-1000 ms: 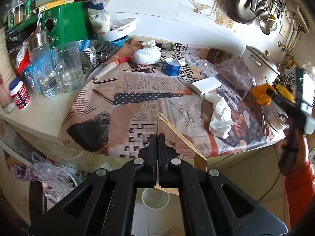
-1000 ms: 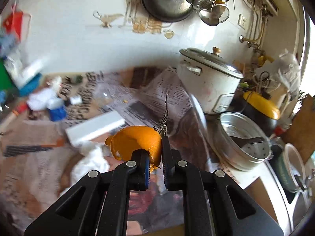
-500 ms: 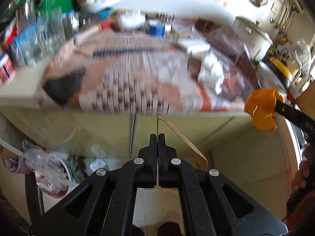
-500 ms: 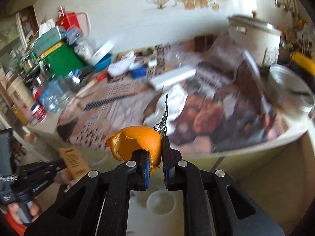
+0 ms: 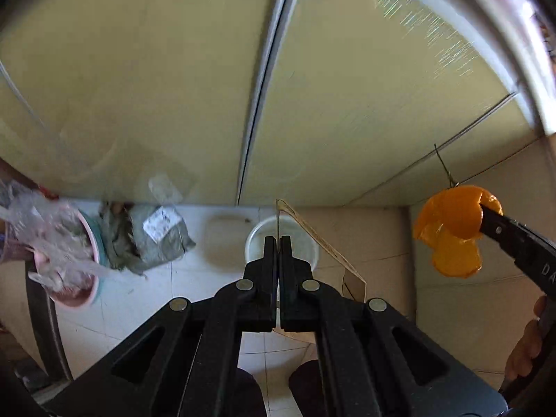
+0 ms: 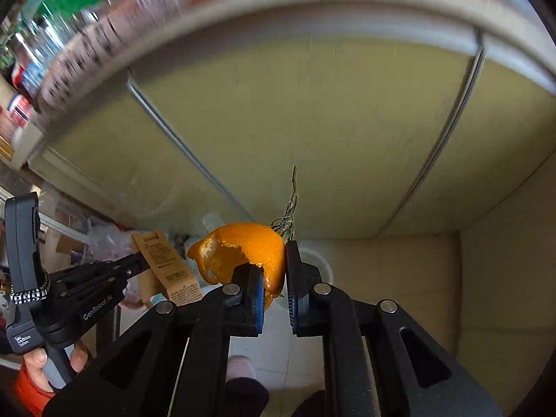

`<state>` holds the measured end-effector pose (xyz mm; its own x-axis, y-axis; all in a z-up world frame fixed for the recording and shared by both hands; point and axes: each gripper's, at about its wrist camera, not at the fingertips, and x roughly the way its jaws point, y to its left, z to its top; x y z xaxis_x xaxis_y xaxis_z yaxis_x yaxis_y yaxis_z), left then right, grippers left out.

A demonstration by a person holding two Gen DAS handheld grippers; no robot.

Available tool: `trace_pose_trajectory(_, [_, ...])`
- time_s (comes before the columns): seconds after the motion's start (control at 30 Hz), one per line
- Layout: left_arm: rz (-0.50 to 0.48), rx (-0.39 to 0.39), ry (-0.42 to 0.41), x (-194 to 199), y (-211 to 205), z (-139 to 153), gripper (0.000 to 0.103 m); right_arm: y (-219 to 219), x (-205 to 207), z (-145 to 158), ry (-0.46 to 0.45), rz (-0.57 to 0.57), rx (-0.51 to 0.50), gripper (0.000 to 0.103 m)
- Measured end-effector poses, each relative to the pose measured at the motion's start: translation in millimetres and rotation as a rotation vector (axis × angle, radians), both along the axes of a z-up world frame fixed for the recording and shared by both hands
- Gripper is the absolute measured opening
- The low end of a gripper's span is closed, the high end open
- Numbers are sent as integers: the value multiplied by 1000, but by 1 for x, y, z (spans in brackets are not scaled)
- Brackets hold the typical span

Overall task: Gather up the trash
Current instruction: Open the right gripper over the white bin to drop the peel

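Observation:
My left gripper is shut on a flat brown cardboard tag, held above a white bucket on the tiled floor. The tag and the left gripper also show at the left of the right wrist view. My right gripper is shut on an orange peel with a dry stem. The peel also hangs at the right of the left wrist view. The white bucket lies just beyond the peel, mostly hidden.
Yellow-green cabinet doors fill the background under the counter edge. On the floor at left stand a pink basin with plastic bags and a grey parcel. A beige wall is at right.
Both grippers have come down from the newspaper-covered counter to floor level in front of the cabinet, each still holding its item. The white bucket is now close below them.

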<state>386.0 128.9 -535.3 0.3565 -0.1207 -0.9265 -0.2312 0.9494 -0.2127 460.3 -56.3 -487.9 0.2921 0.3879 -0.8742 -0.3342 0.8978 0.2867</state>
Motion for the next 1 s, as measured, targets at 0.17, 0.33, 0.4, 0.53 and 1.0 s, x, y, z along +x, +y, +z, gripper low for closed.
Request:
trace_pose_trajectory(0.17, [23,-7,57,2,11,-70,0,25,11,-71,85,5,12,10])
trace_pose_trajectory(0.33, [16,-18,74,11,7,-109,0,40,19,-106,90,5,-17,16])
trace_pose_trajectory(0.4, [2,-26,77,16,0,-119,0,39,20,-115,117,5,-18,27])
trace_pose_trajectory(0.53, [-30,-42,73,29,-19,-132,9,25,19,-118,102,-21,-14,44])
trace_pose_trajectory(1.0, [-65,-10,80,30,-33,-75,48,-16,17,-53,73,-45,-69,47])
